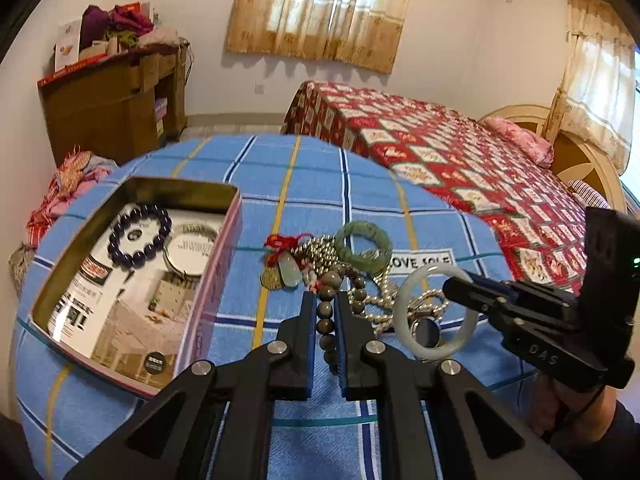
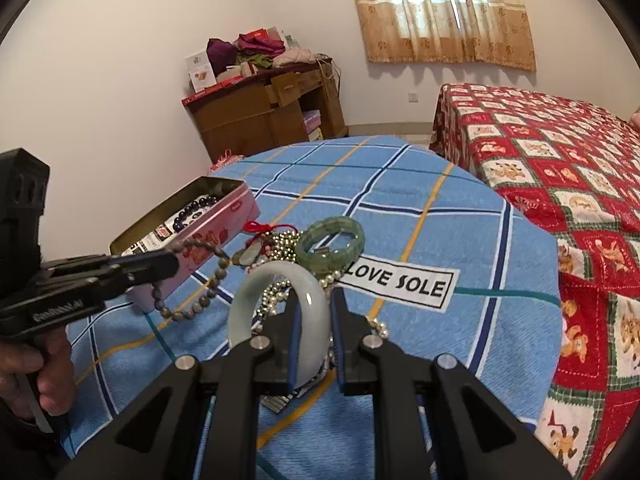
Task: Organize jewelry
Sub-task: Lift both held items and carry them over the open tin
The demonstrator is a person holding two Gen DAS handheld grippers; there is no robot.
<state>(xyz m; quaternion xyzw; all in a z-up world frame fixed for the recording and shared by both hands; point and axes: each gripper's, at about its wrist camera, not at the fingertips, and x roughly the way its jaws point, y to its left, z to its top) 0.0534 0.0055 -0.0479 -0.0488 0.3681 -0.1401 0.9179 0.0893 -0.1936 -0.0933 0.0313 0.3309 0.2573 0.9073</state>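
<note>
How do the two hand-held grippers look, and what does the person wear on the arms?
Both are matte black with angular linkage arms, silver round pivot bolts and blue pads inside the fingers. The left hand-held gripper carries small pale lettering on its side, too blurred to read. The right hand-held gripper has embossed characters on its body and a small green light. A thin black cable hangs near a dark sleeve.

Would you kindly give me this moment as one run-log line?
left gripper: shut on grey bead bracelet | right gripper: shut on pale jade bangle | tin box: open, dark bead bracelet inside
</note>
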